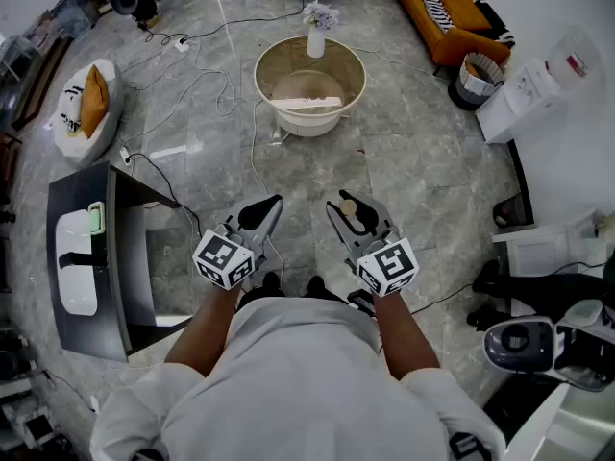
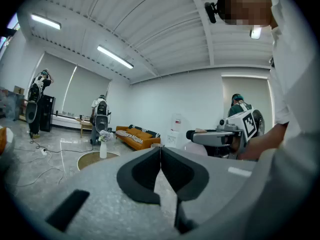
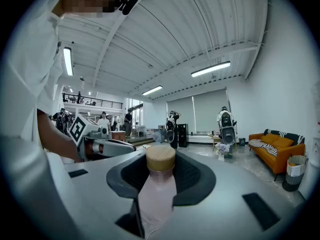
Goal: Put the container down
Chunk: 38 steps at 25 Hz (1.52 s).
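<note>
The container is a pale pink bottle (image 3: 156, 194) with a round wooden cap (image 3: 160, 158). It stands upright between the dark pads of my right gripper (image 3: 161, 171), which is shut on it. From the head view the bottle's cap (image 1: 348, 206) shows between the right gripper's jaws (image 1: 352, 219), held in the air in front of the person's body, above the floor. My left gripper (image 1: 270, 206) is beside it on the left, at the same height. In the left gripper view its pads (image 2: 170, 171) meet tip to tip with nothing between them.
A round low table (image 1: 356, 84) with a white flower vase (image 1: 316, 40) stands ahead on the stone floor. A black desk (image 1: 123, 257) is at the left, cables (image 1: 216, 84) trail over the floor, and an orange sofa (image 1: 447, 3) and white appliances (image 1: 538, 248) are at the right. Other people (image 3: 226, 126) stand far off.
</note>
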Each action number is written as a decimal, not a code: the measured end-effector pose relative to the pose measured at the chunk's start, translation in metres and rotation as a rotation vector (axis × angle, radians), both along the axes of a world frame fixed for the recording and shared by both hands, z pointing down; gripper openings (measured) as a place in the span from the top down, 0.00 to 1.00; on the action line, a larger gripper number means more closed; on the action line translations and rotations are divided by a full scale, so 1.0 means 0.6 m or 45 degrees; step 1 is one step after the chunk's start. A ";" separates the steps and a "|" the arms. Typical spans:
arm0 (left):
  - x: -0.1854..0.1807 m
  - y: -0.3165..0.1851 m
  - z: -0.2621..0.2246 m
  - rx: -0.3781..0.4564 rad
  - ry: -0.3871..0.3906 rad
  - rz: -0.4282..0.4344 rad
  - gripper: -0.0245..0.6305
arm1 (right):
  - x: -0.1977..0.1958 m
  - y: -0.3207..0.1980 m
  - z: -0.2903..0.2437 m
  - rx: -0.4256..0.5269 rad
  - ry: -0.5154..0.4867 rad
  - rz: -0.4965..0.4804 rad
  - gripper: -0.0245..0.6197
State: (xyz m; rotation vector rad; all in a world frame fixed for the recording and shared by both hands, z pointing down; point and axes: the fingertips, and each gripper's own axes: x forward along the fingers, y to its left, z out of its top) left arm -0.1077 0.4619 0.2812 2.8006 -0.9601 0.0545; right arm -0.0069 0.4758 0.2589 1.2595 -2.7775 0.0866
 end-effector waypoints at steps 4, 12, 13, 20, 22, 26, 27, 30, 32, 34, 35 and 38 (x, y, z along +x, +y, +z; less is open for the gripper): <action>0.011 -0.002 -0.003 0.005 -0.004 -0.012 0.94 | 0.020 0.000 0.003 -0.010 -0.013 0.005 0.76; 0.038 0.003 -0.004 -0.002 -0.001 -0.024 0.94 | 0.056 0.007 0.013 -0.042 -0.048 -0.015 0.76; 0.041 0.004 -0.003 -0.004 -0.002 -0.028 0.94 | 0.062 0.007 0.013 -0.045 -0.055 -0.014 0.76; 0.052 0.017 0.010 -0.022 -0.011 -0.081 0.94 | 0.090 0.003 0.018 -0.031 -0.068 -0.068 0.76; 0.048 0.020 0.010 -0.026 -0.016 -0.102 0.94 | 0.088 -0.001 0.022 -0.040 -0.072 -0.078 0.76; 0.035 0.008 0.010 -0.027 -0.015 -0.144 0.94 | 0.081 -0.017 0.029 -0.052 -0.070 -0.091 0.76; 0.031 0.002 0.011 -0.026 -0.015 -0.154 0.94 | 0.079 -0.022 0.031 -0.052 -0.068 -0.095 0.76; 0.019 -0.021 0.015 -0.019 -0.014 -0.186 0.94 | 0.072 -0.044 0.039 -0.058 -0.064 -0.091 0.76; 0.012 -0.042 0.018 -0.011 -0.012 -0.203 0.94 | 0.070 -0.063 0.043 -0.061 -0.055 -0.079 0.76; 0.007 -0.068 0.021 -0.007 -0.009 -0.218 0.94 | 0.071 -0.087 0.045 -0.065 -0.051 -0.058 0.76; 0.006 -0.083 0.025 -0.009 -0.007 -0.224 0.94 | 0.071 -0.102 0.044 -0.064 -0.049 -0.050 0.76; 0.005 -0.137 0.039 -0.029 0.001 -0.234 0.94 | 0.078 -0.150 0.043 -0.058 -0.026 -0.024 0.76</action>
